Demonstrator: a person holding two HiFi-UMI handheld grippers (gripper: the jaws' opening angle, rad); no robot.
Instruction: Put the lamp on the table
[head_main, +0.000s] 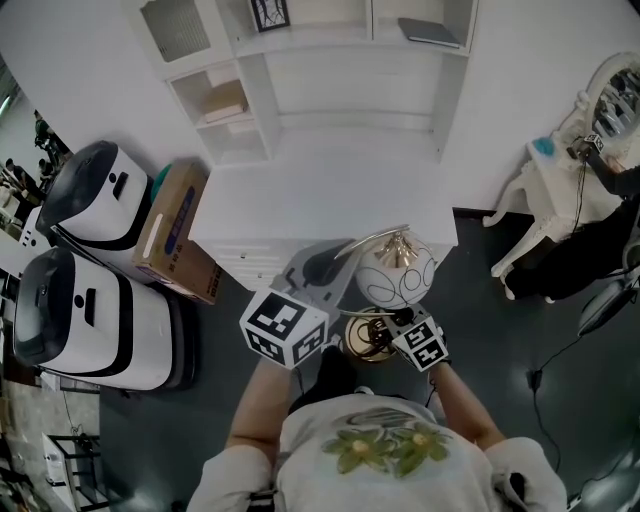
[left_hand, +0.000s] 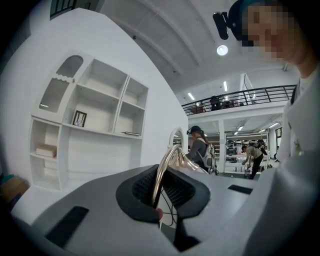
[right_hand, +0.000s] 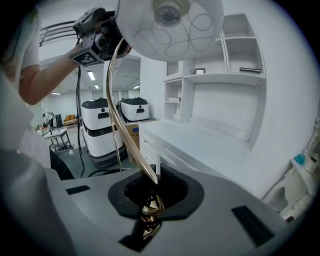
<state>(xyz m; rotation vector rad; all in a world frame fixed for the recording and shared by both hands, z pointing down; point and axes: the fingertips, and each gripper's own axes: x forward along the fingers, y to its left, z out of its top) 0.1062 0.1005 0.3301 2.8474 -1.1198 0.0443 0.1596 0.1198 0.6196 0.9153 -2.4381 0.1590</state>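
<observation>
The lamp has a white globe shade (head_main: 396, 272), a curved brass arm (head_main: 372, 240) and a brass base (head_main: 366, 336). I hold it in the air just in front of the white table (head_main: 320, 195). My left gripper (head_main: 318, 272) is shut on the upper part of the brass arm (left_hand: 163, 170), which runs up between the jaws of the left gripper (left_hand: 159, 201). My right gripper (head_main: 398, 322) is shut low on the lamp, with the brass stem (right_hand: 125, 130) and base ring between the jaws of the right gripper (right_hand: 149, 199). The shade (right_hand: 170, 20) hangs above the right gripper, and the left gripper (right_hand: 97, 37) shows beside it.
A white shelf unit (head_main: 300, 60) rises behind the table. Two white machines (head_main: 95, 195) (head_main: 85, 320) and a cardboard box (head_main: 175, 230) stand on the floor at the left. A white chair (head_main: 555, 195) and dark cables are at the right. People stand far off in the hall (left_hand: 200, 150).
</observation>
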